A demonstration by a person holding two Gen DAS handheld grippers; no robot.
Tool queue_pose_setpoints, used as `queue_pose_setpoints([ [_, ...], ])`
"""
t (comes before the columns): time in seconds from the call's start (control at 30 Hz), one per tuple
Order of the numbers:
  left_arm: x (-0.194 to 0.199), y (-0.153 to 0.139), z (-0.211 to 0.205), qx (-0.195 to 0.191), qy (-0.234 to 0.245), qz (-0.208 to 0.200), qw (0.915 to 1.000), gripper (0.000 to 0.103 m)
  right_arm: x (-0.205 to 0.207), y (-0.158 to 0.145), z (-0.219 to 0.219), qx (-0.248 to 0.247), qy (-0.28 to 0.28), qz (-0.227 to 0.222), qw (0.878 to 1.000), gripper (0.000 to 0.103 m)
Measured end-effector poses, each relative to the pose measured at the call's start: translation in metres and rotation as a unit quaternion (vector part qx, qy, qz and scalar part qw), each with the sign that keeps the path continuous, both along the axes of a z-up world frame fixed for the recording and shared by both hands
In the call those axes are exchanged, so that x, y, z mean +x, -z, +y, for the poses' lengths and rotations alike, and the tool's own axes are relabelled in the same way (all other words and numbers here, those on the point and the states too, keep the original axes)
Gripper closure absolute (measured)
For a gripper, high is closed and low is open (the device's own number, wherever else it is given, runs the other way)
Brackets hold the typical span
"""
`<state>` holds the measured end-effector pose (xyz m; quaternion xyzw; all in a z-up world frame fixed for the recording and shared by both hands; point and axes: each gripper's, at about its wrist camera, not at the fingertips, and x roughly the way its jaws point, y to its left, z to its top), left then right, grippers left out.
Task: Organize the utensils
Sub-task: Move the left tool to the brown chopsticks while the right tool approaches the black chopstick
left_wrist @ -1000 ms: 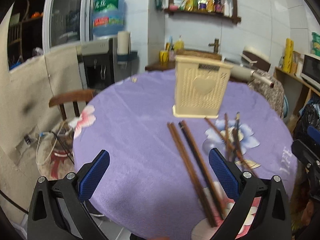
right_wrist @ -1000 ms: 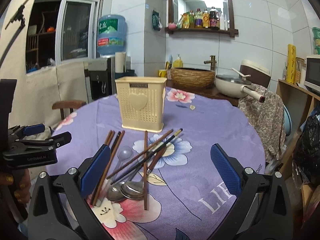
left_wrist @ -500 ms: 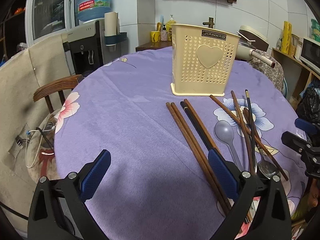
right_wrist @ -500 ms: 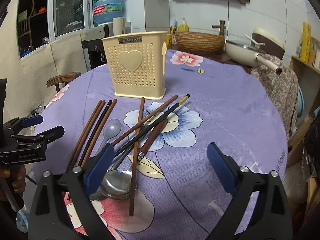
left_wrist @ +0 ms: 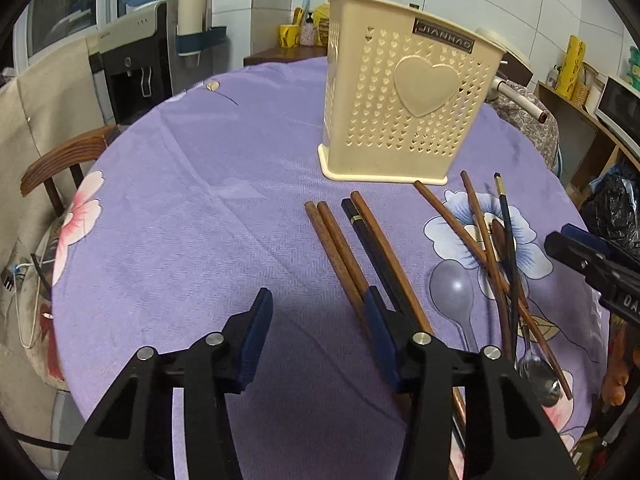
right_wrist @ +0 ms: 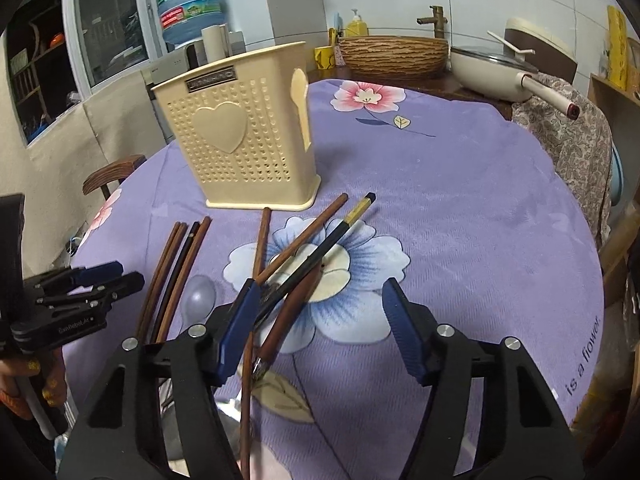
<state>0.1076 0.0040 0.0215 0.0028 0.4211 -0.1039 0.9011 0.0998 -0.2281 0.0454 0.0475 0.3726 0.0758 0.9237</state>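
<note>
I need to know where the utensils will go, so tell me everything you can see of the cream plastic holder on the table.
The cream plastic holder is a tall, boxy caddy standing upright on the purple flowered tablecloth. Its walls are perforated with small holes; the front bears a raised heart and a dark nameplate near the rim, one side a raised spoon shape. A flared base rims its foot. The chopsticks lie in front, apart from it. Its inside is not visible.

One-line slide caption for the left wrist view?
Left claw, closing with nothing between its fingers, beside chopsticks on purple cloth before a cream holder.
</note>
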Motion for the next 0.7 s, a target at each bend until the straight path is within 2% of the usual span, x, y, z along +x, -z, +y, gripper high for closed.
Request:
queue_pose_setpoints([
  [0.23, 0.011, 0.003, -0.008, 0.019, -0.001, 0.005, 0.9998, 0.059, 0.043, 0.005, -0.008, 0.046, 0.021, 0.037, 0.998, 0.056],
  [0.33, 0.014, 0.004, -0.007, 0.014, -0.006, 0.010, 0.9998, 0.060, 0.055, 0.007, -0.012, 0.066, 0.028, 0.052, 0.996, 0.061],
  [0.53, 0.023, 0.005, -0.013, 0.026, -0.010, 0.010, 0.9996, 0.061, 0.066, 0.010, -0.006, 0.064, 0.032, 0.061, 0.996, 0.064],
  [0.7, 0.024, 0.005, -0.006, 0.044, -0.014, 0.012, 0.9989, 0.068, 0.067, 0.014, -0.012, 0.054, 0.035, 0.068, 0.996, 0.070],
])
